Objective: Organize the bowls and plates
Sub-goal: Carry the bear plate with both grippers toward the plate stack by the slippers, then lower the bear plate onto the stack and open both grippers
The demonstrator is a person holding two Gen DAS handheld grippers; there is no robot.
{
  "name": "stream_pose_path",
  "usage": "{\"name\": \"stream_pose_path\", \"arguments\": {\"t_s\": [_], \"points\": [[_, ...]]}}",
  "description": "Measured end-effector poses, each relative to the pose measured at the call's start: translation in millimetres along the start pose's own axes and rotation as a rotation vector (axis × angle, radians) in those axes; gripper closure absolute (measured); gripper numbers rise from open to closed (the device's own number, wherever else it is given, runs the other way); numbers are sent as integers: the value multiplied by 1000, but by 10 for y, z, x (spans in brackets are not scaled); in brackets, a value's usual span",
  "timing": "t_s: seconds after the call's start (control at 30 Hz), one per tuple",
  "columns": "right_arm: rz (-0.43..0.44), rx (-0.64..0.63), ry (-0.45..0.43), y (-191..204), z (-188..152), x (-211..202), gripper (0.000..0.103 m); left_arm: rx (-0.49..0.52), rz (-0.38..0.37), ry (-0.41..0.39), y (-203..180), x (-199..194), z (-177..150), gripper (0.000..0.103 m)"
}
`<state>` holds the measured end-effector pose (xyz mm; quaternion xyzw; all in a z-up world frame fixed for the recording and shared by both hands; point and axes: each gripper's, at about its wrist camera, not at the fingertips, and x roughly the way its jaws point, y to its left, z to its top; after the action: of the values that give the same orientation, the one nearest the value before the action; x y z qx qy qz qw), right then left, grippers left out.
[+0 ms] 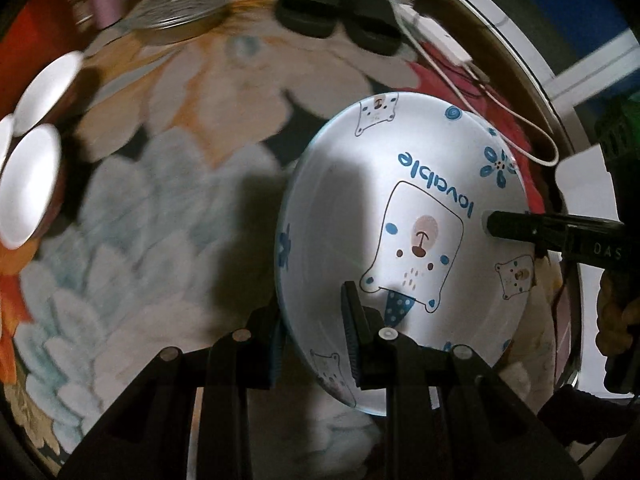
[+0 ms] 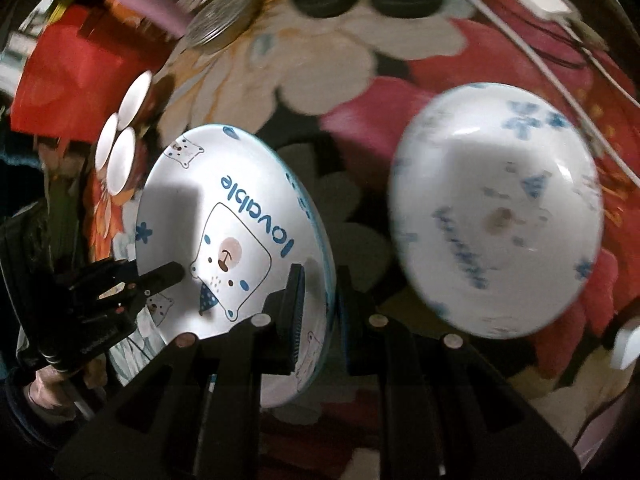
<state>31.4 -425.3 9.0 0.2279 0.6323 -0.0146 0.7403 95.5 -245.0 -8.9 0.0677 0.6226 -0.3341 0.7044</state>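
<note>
While both grippers clamp its rim, the bear plate (image 1: 404, 216), white with blue flowers and the word "lovable", hangs tilted above the floral cloth (image 1: 168, 184). Seen from the left wrist, the left gripper (image 1: 316, 320) pinches the plate's edge at 6 o'clock, 1 finger (image 1: 354, 328) lying on the printed face and the other behind the rim; the right gripper (image 1: 504, 226) bites the rim at 3 o'clock. Seen from the right wrist, the right gripper (image 2: 320, 304) holds the plate (image 2: 232, 240) narrowly at its 5 o'clock edge, and the left gripper (image 2: 168, 276) enters from 9 o'clock.

At 3 o'clock of the held plate in the right wrist view sits a second plate (image 2: 496, 212) with the same blue print, blurred, resting on the cloth well apart. 3 small white dishes (image 2: 120, 148) cluster at 10 o'clock. A white cable (image 1: 460, 80) and 2 dark slippers (image 1: 340, 16) lie toward 12 o'clock.
</note>
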Motion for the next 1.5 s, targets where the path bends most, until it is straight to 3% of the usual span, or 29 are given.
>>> {"name": "stream_pose_path", "arguments": {"t_s": [0.33, 0.83, 1.23, 1.5], "points": [[-26, 149, -38, -894, -9, -249, 87, 71, -35, 32, -666, 358, 336, 78], [-14, 293, -74, -1634, 8, -337, 87, 116, -6, 23, -1307, 640, 811, 78], [-25, 337, -91, -1878, 90, -280, 87, 170, 63, 20, -1536, 753, 921, 77], [-16, 343, -91, -1931, 92, -223, 88, 196, 76, 25, -1559, 785, 893, 64]]}}
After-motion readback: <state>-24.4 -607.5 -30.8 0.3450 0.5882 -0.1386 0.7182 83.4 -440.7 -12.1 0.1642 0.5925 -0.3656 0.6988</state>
